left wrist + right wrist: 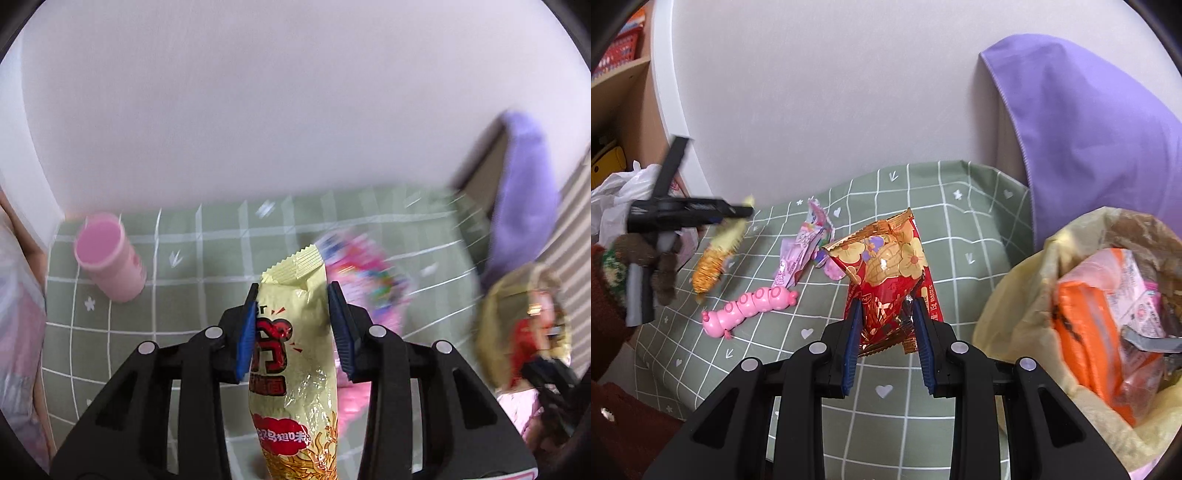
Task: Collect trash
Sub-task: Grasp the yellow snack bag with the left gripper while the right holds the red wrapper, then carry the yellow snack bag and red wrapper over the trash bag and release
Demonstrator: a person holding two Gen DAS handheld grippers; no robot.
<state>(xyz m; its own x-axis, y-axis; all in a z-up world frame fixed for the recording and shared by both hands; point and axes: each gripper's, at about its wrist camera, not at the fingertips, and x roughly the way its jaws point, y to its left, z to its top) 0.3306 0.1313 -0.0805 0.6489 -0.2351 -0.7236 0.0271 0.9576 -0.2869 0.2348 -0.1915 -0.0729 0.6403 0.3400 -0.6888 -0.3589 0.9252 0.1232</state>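
My left gripper is shut on a pale yellow snack wrapper with red print, held above the green checked tablecloth. The same wrapper and left gripper show blurred at the left of the right wrist view. My right gripper is shut on a red and gold foil wrapper, held upright above the cloth. A yellowish trash bag stands open at the right with an orange packet and other wrappers inside.
A pink cylinder container stands at the left of the table. A pink caterpillar toy and a pink printed wrapper lie on the cloth. A purple cloth hangs at the right. A white wall is behind.
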